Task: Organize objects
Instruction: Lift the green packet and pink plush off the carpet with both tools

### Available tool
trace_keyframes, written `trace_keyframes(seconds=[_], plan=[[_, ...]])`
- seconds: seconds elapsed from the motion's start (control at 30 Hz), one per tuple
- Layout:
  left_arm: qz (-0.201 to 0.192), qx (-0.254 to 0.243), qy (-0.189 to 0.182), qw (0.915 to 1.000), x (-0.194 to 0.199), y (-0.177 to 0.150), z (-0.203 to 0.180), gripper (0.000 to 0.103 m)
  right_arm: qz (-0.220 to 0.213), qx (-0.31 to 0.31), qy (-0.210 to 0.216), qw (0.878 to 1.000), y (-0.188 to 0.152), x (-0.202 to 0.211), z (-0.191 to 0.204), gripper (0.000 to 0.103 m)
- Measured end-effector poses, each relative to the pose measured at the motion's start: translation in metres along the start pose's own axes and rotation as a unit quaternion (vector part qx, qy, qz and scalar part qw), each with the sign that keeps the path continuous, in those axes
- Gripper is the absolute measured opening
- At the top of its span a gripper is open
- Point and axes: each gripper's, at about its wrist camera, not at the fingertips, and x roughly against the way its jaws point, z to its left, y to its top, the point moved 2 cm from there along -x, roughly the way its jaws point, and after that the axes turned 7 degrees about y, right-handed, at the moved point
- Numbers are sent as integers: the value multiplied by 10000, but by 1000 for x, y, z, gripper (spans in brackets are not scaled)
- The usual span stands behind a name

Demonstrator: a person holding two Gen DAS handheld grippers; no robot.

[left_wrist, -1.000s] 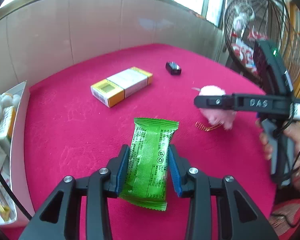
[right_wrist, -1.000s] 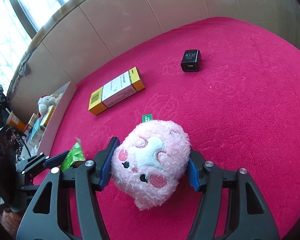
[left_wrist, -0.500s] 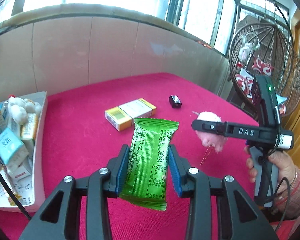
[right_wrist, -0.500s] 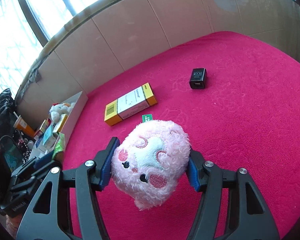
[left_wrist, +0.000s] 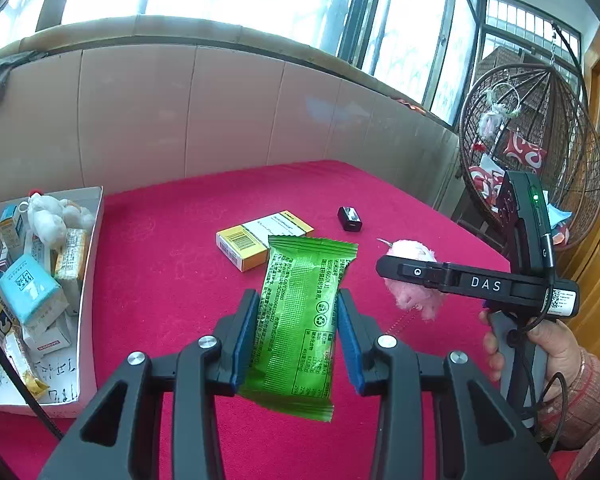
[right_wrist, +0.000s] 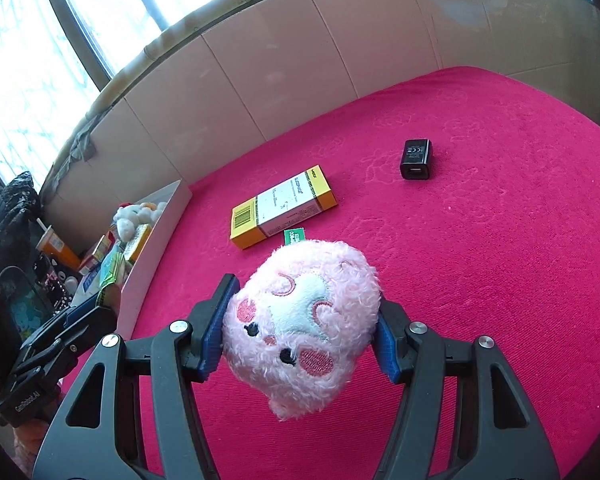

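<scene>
My left gripper (left_wrist: 298, 334) is shut on a green snack packet (left_wrist: 300, 320), held clear of the red cloth. My right gripper (right_wrist: 302, 328) is shut on a pink plush toy (right_wrist: 300, 324), also lifted; from the left wrist view the plush toy (left_wrist: 414, 294) shows behind the right gripper's black finger. A yellow and white box (right_wrist: 282, 208) and a black charger (right_wrist: 415, 159) lie on the cloth beyond both grippers. The white box (left_wrist: 88, 280) at the left holds several cartons and a white plush.
The red cloth (right_wrist: 480, 240) covers a table backed by a beige panelled wall. A hanging wicker chair (left_wrist: 532, 152) stands at the right in the left wrist view. A person's hand (left_wrist: 552, 344) grips the right tool. Dark clutter (right_wrist: 8, 248) sits left of the white box (right_wrist: 156, 236).
Both grippers rose with their loads. The left one tilted up, so the windows and white box came into its view. The grips stayed the same.
</scene>
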Motion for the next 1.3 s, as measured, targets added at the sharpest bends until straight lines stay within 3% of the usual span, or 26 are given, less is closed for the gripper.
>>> trace_keyframes(seconds=[1.3], plan=[[-233, 270, 76, 9993, 12, 2, 13, 38, 80, 14, 142, 9999, -7, -1, 9, 61]])
